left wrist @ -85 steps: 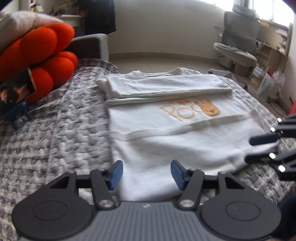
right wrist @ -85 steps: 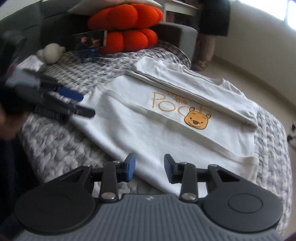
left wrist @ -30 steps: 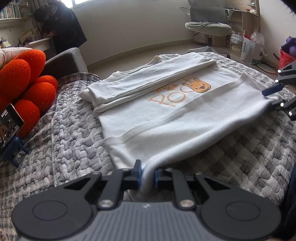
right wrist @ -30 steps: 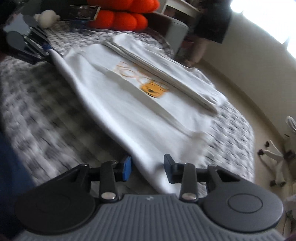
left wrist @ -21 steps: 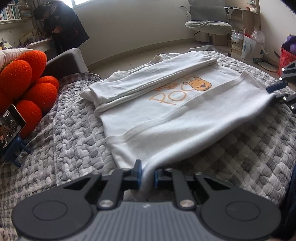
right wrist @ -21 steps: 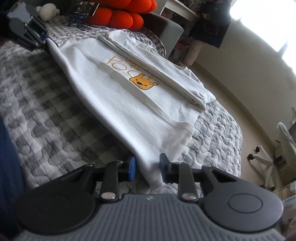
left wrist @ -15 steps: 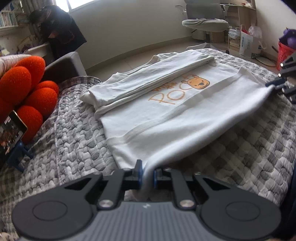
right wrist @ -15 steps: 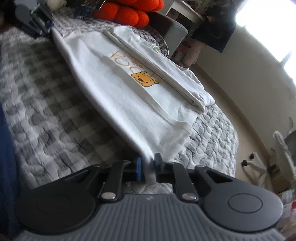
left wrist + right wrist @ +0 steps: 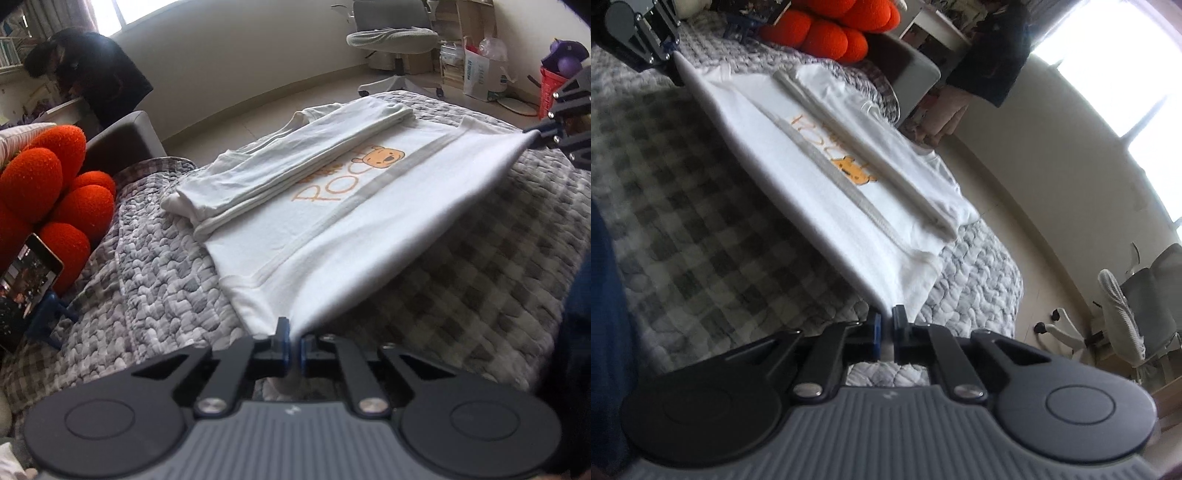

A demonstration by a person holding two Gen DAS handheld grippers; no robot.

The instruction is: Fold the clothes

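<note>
A white T-shirt (image 9: 303,236) (image 9: 820,173) with an orange bear print lies on a grey quilted bed, its far side folded in as a long strip. My left gripper (image 9: 293,338) is shut on the near edge at one end. At the other end my right gripper (image 9: 886,325) (image 9: 543,134) is shut on the same edge. That edge is lifted off the quilt and stretched taut between them. The left gripper (image 9: 670,46) shows at the top left of the right wrist view.
An orange lobed cushion (image 9: 48,188) and a phone on a blue stand (image 9: 26,280) sit on the bed (image 9: 155,280) at the left. A person in dark clothes (image 9: 96,74) stands beyond the bed. An office chair (image 9: 395,40) and boxes are on the floor at the right.
Both grippers went from open above the shirt to shut on its near edge, the right one last. The edge has since been lifted off the quilt and pulled taut.
</note>
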